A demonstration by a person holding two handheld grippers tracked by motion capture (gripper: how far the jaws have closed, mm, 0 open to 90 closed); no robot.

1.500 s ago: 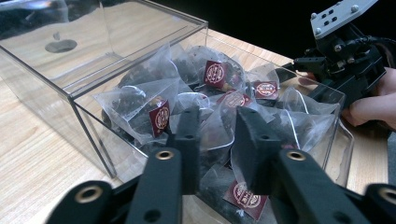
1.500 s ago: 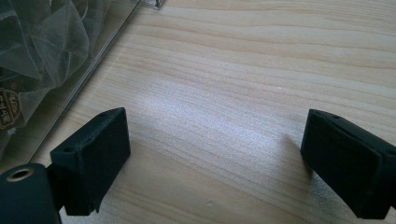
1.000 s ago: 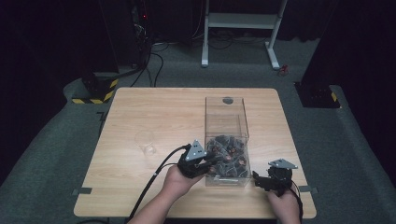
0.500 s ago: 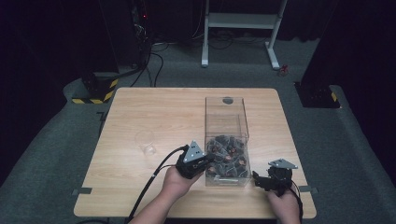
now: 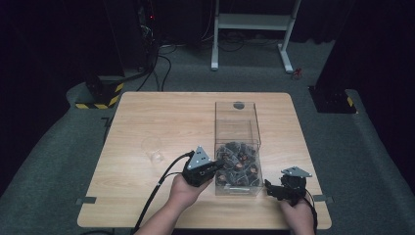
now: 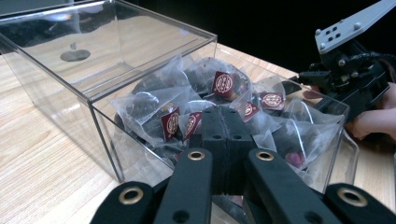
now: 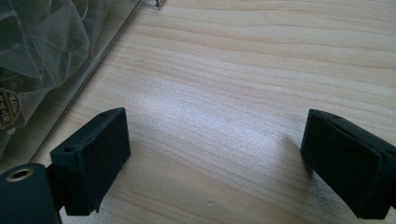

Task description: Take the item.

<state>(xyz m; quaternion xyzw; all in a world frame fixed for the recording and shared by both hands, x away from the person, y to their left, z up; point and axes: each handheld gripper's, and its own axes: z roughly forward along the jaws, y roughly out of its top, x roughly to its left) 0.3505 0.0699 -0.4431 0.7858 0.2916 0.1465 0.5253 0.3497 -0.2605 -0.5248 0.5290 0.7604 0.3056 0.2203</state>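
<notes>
The left gripper (image 6: 226, 140) has its jaws pressed together, with nothing seen between them. It sits at the near end of a clear box (image 5: 238, 117), up at the open top edge. Right in front of its tips lies a heap of tea bags (image 6: 205, 102), see-through pouches with small dark red tags. So the bags are straight ahead of this gripper and a little lower. The box runs long, away from the person, and the bags fill only the end nearest the gripper. The far end is bare.

The right gripper (image 7: 215, 154) has its jaws spread wide, holding nothing. It is low over the wood table (image 7: 261, 70), just beside the box's wall. The bags are off to its left, behind that wall.

The left gripper is much nearer the bags, so a grab would likely be its job, and it would need to open first.

The left gripper view shows the tags and pouches up close. The high view shows a small clear cup (image 5: 152, 148) standing well off to the left gripper's left.
</notes>
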